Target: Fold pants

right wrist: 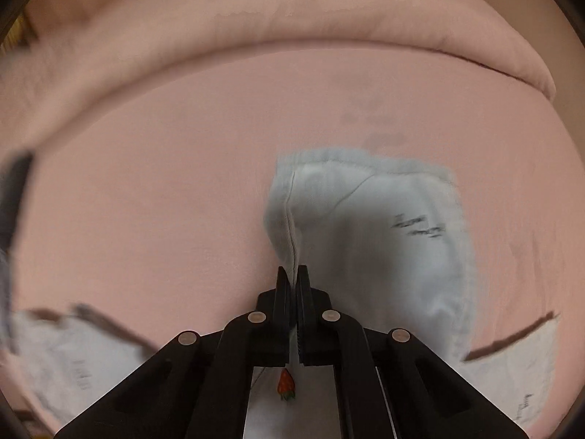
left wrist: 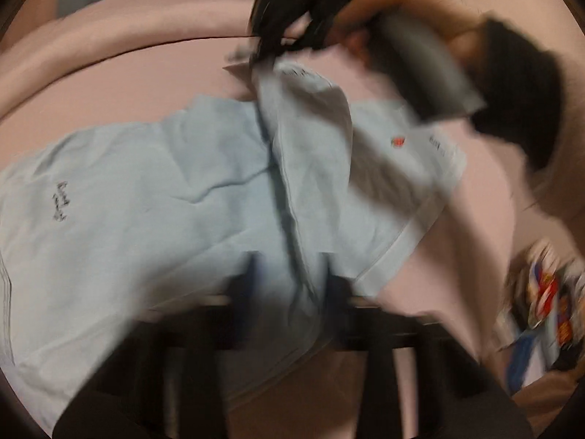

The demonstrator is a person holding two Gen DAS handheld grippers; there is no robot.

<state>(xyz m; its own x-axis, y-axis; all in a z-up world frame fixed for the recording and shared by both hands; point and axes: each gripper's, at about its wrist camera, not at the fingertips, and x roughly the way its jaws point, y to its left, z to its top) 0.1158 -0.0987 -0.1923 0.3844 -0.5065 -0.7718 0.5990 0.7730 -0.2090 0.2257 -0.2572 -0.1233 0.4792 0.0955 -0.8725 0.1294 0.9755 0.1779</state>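
Two black two-finger grippers work on one pair of pale blue cotton pants [left wrist: 146,197] spread over a pink bed sheet [left wrist: 139,84]. From the left wrist camera, the pants fill the frame from 9 o'clock across to 3 o'clock, with small dark script printed near the 9 o'clock edge and a tiny red emblem [left wrist: 397,142] toward 2 o'clock. A raised ridge of the fabric runs from the centre up to 12 o'clock, where the right gripper [left wrist: 267,56] pinches its top edge and holds it above the sheet; the person's hand [left wrist: 369,33] shows behind it. The left gripper [left wrist: 289,274] sits at 6 o'clock, heavily blurred; its dark fingers stand either side of the same ridge of cloth, but whether they are closed on it cannot be told. A colourful printed packet [left wrist: 541,303] lies at 4 o'clock, apart from the pants. From the right wrist camera, the right gripper [right wrist: 292,274] at 6 o'clock has its jaws pressed nearly together on a seamed fold of the pants [right wrist: 365,226], which spread upward and toward 2 o'clock across the pink sheet [right wrist: 146,183]. A red strawberry-like emblem [right wrist: 286,384] shows on the cloth beneath the jaws. A rolled pink quilt [right wrist: 292,11] curves along 12 o'clock.
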